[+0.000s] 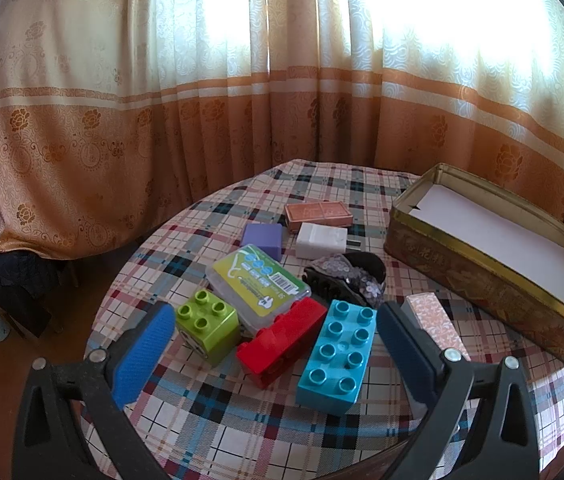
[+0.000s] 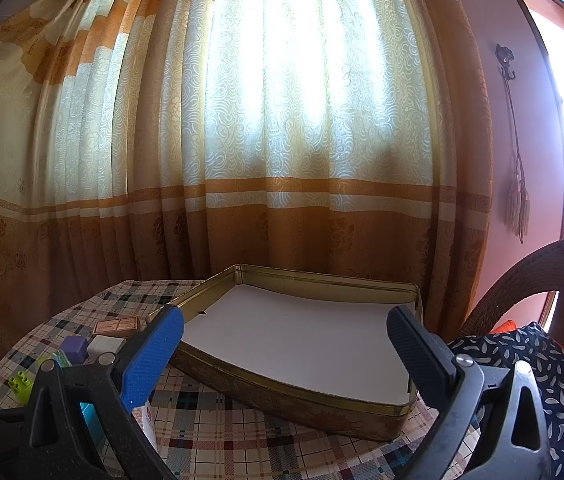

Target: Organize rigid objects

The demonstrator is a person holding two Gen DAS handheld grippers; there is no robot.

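Two grippers w/ fingers wide, left gripper (image 1: 276, 350) straddling red brick (image 1: 280, 340) & teal brick (image 1: 336, 356), right gripper (image 2: 286, 354) over tin (image 2: 282, 396)

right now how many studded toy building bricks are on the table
3, in a row on the plaid tablecloth: lime green four-stud brick on the left, red brick in the middle, turquoise eight-stud brick on the right. More could hide behind the clutter.

No legible text on anything.
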